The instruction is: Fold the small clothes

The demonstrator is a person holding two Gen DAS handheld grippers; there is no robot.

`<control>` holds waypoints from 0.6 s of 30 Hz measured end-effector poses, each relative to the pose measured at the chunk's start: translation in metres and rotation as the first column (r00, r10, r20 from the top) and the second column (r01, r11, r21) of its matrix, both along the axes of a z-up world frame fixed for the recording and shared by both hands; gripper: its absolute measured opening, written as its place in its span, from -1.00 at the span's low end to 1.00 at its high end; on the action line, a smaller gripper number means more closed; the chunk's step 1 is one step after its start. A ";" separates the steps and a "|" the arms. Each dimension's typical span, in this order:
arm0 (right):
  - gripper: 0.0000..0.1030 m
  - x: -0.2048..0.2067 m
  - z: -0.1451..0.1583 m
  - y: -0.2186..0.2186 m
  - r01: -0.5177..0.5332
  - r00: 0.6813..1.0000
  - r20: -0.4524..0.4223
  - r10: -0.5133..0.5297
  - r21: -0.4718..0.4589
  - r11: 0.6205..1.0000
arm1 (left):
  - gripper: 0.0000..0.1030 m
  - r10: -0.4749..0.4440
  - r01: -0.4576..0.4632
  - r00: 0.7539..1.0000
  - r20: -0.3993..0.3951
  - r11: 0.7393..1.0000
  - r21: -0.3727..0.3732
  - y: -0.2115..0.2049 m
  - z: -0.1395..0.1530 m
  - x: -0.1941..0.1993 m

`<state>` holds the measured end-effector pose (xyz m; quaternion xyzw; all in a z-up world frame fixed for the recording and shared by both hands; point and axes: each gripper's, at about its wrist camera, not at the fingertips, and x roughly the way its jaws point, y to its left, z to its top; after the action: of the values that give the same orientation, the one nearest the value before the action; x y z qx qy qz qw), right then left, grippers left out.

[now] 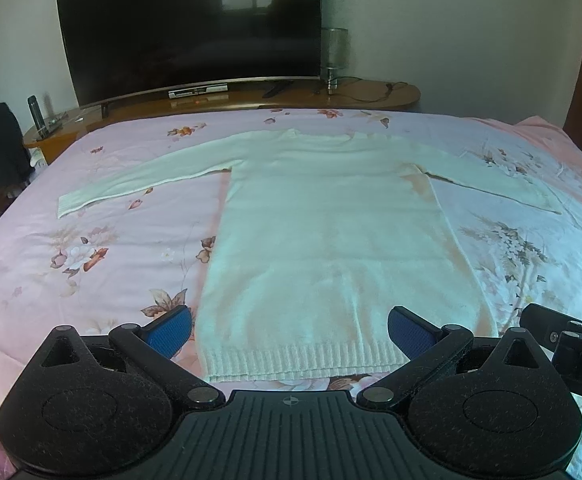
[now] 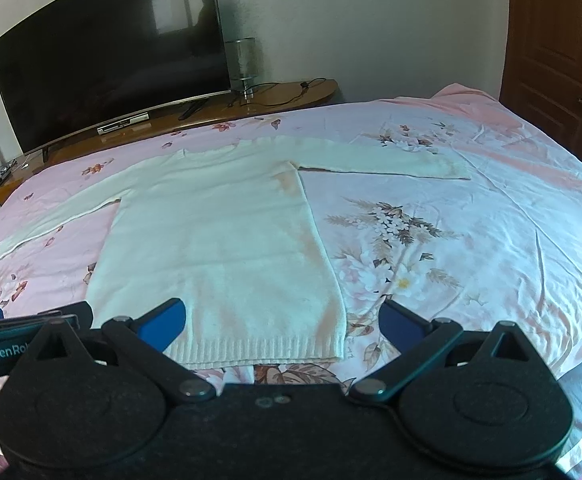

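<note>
We cannot see the hands that carry the tools, and each camera cuts off the near edge of the bed [image 1: 43, 280] behind its own black housing. The far collar of the white sweater [image 1: 323, 240] is washed out and hard to read in both views.

The sweater lies flat on the floral bedspread, body centred, ribbed hem [image 1: 307, 360] nearest us, both sleeves spread outward. The left sleeve [image 1: 131, 178] ends well short of the bed's left edge; the right sleeve [image 2: 387, 160] stretches toward the pink open stretch on the right. We have bare bedspread on both sides of the body and beyond the cuffs. Past the far edge of the bed stands a wooden surface [image 1: 251, 100] with a dark television [image 1: 187, 28] and a small lamp [image 1: 333, 56].

Our left gripper [image 1: 289, 326] hovers over the hem with its blue fingers [image 1: 167, 330] spread wide, one either side of the sweater's body, gripping nothing. Whether they touch the cloth we cannot tell. Our right gripper [image 2: 281, 322] is likewise spread wide and empty, over the hem's right corner, its left finger [image 2: 163, 324] above the knit and its right one above bare bedspread.
</note>
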<state>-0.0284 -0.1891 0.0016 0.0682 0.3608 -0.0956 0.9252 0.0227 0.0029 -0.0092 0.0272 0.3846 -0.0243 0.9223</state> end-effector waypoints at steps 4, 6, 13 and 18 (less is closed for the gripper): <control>0.99 0.001 0.000 -0.002 -0.001 1.000 -0.005 0.001 0.002 1.000 | 1.00 -0.002 0.002 1.000 -0.006 1.000 0.001 0.000 -0.001 0.003; 0.99 0.002 -0.001 -0.002 0.001 1.000 -0.007 -0.001 0.003 1.000 | 1.00 -0.003 0.003 1.000 -0.009 1.000 0.003 0.000 -0.001 0.005; 0.99 0.006 -0.001 -0.004 0.007 1.000 -0.013 -0.007 0.004 1.000 | 1.00 -0.004 0.004 1.000 -0.012 1.000 0.007 -0.002 -0.001 0.008; 0.99 0.009 -0.003 -0.005 0.004 1.000 -0.018 -0.004 0.006 1.000 | 1.00 0.000 0.001 1.000 -0.015 1.000 0.019 -0.004 -0.004 0.011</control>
<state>-0.0191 -0.1938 -0.0010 0.0708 0.3691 -0.0971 0.9216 0.0332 -0.0009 -0.0129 0.0360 0.3916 -0.0210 0.9192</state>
